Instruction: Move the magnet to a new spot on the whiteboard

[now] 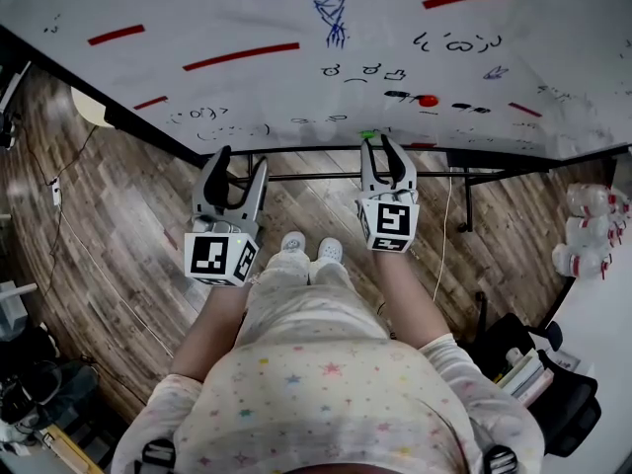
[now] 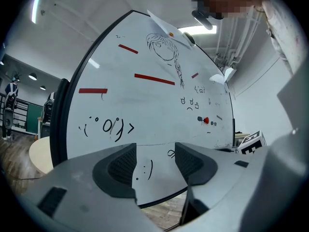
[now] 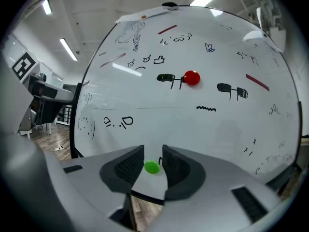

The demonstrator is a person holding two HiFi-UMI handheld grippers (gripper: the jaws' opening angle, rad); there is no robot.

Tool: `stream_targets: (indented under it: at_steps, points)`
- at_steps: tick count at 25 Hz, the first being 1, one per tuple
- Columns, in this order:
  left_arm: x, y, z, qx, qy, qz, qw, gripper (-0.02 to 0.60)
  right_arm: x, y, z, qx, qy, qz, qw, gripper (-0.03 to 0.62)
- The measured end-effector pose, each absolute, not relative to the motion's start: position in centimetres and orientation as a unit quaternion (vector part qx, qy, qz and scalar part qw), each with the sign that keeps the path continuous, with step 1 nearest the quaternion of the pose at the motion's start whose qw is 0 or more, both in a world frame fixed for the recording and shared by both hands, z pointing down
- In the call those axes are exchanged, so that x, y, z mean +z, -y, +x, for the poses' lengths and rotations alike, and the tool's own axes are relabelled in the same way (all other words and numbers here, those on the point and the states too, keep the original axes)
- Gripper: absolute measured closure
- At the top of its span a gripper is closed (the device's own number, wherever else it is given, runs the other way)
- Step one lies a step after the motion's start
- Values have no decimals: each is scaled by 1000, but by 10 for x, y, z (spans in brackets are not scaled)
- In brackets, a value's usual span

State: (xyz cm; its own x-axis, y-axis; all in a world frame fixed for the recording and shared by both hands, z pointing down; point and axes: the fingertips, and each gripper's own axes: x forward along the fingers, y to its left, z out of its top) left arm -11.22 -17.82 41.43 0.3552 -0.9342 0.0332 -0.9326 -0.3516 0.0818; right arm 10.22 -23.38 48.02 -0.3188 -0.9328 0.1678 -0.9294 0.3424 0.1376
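Observation:
A small green magnet [image 3: 152, 167] sits near the bottom edge of the whiteboard [image 3: 217, 129]. My right gripper [image 3: 153, 161] has its jaws drawn in narrowly on either side of it. In the head view the green magnet [image 1: 368, 134] shows at the tips of the right gripper [image 1: 385, 144]. A red magnet [image 3: 192, 78] stays higher up on the board among black doodles; the head view has this red magnet [image 1: 428, 100] up and right of the gripper. My left gripper [image 1: 237, 171] hangs open in front of the board's lower edge, holding nothing.
The whiteboard [image 1: 296, 18] carries red strips and blue and black drawings. Its stand's black crossbar [image 1: 326, 176] runs just below the grippers, over a wooden floor. White bottles [image 1: 588, 230] stand on a table at the right. The person's shoes [image 1: 311, 248] are below.

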Motion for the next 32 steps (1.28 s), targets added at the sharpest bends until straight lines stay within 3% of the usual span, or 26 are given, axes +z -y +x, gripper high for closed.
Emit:
stream_targets:
  at_steps: [22, 32]
  points:
    - [374, 183, -91, -29, 529, 848, 22, 373, 429, 213, 106, -11, 811, 579, 78, 543]
    - [365, 186, -80, -41, 503, 863, 23, 509, 394, 212, 117, -15, 806, 589, 48, 593]
